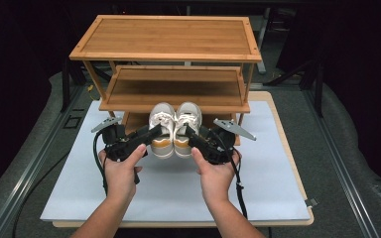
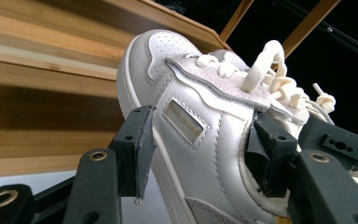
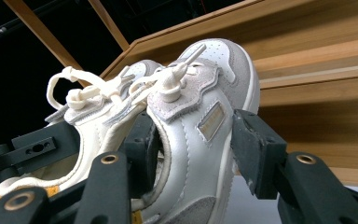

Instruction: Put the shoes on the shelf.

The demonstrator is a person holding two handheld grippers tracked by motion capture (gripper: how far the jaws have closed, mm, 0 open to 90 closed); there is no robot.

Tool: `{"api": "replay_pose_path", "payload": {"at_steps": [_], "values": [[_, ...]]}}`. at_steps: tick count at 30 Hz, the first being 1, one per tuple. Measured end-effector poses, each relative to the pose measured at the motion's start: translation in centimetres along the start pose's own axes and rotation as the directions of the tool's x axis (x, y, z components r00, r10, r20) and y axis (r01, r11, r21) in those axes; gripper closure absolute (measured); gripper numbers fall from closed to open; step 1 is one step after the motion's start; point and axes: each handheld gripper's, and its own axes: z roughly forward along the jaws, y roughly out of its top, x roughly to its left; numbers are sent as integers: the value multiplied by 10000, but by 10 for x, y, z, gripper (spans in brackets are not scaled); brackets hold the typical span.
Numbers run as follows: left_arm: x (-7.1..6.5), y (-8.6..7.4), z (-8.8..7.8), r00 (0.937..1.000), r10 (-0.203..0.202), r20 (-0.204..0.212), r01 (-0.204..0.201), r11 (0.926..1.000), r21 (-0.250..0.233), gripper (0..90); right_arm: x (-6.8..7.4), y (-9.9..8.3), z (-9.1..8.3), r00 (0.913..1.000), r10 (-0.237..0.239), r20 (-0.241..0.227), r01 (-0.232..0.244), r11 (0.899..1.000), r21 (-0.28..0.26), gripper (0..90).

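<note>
Both white sneakers, left sneaker [image 1: 161, 130] and right sneaker [image 1: 187, 128], lifted, pinched by left gripper [image 1: 151, 133] and right gripper [image 1: 192, 137] (one each); bamboo shoe rack [image 1: 173, 89] shelving left.

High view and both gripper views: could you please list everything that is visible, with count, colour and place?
shoes: 2, white and grey with yellow heels, held side by side in front of the rack
rack: 1, brown wood, tiered, back of the board
board: 1, white with a wooden edge, on the table
left tool: 1, black, clamped on the left shoe
right tool: 1, black, clamped on the right shoe
hands: 2, one on each tool
</note>
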Motion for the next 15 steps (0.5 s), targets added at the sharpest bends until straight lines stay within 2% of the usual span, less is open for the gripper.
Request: {"api": "replay_pose_path", "payload": {"at_steps": [6,8,15], "values": [[1,6,3,10000,-82,40,82,10000,-22,462,1,6,2,10000,-44,28,44,10000,52,520],[1,9,4,10000,6,-28,-6,10000,-16,461,1,8,4,9999,-80,62,80,10000,38,520],[2,18,9,10000,-28,-48,28,10000,-75,462,-1,15,10,10000,70,-60,-70,10000,48,520]]}}
